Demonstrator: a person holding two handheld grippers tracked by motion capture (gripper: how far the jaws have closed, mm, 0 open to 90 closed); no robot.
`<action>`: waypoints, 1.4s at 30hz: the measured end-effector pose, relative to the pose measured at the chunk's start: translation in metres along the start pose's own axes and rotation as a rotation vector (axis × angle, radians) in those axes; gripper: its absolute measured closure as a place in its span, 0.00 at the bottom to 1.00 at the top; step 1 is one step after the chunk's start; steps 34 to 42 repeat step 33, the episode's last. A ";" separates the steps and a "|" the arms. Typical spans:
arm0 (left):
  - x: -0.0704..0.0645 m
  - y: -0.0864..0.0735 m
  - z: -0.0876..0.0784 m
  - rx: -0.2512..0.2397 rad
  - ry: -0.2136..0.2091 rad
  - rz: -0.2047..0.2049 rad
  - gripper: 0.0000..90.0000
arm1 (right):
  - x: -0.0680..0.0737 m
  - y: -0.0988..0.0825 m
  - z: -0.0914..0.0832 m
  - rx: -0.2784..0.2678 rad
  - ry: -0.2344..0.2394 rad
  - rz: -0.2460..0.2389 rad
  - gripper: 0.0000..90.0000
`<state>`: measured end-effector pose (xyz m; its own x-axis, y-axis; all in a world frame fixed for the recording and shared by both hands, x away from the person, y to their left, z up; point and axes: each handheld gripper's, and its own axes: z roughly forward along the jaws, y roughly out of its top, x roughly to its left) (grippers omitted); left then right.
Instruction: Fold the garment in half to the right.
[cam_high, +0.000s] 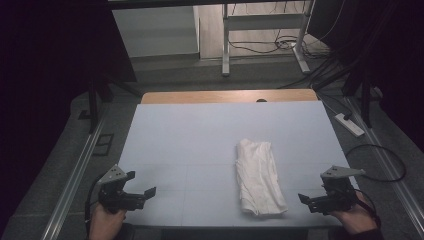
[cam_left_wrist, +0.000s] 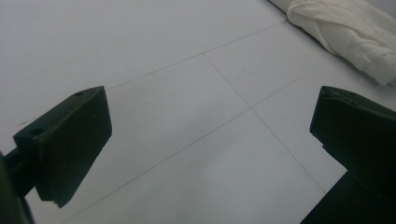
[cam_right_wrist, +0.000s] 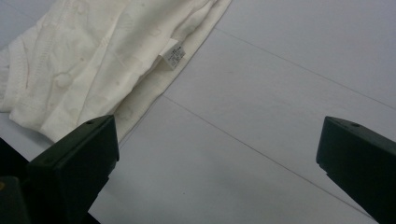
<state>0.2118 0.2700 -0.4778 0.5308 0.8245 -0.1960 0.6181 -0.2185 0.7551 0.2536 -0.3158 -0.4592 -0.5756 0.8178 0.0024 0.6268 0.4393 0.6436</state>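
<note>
A folded white knitted garment (cam_high: 260, 177) lies lengthwise on the white table (cam_high: 200, 140), right of centre and close to the front edge. My left gripper (cam_high: 141, 183) is held near the front left corner, open and empty, well left of the garment. My right gripper (cam_high: 313, 196) is held near the front right corner, open and empty, just right of the garment's near end. In the left gripper view the gripper (cam_left_wrist: 210, 107) frames bare table, with the garment (cam_left_wrist: 345, 32) at the upper right. In the right gripper view the gripper (cam_right_wrist: 217, 126) stands beside the garment (cam_right_wrist: 93, 60), whose small white label (cam_right_wrist: 173, 53) shows at its edge.
A wooden strip (cam_high: 230, 96) runs along the table's far edge. On the floor are a power strip (cam_high: 350, 125) and cables (cam_high: 375, 160) to the right, a metal rail (cam_high: 75, 170) to the left, and white desk legs (cam_high: 226, 45) beyond.
</note>
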 end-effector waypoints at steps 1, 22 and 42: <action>0.000 -0.001 -0.001 0.002 0.001 -0.003 0.00 | 0.000 0.000 -0.001 0.000 -0.003 0.002 0.00; -0.003 -0.011 -0.009 0.023 0.049 -0.018 0.00 | -0.003 -0.006 -0.007 0.019 -0.051 0.018 0.00; -0.002 -0.011 -0.008 0.030 0.045 -0.030 0.00 | -0.003 -0.007 -0.007 0.034 -0.063 0.017 0.00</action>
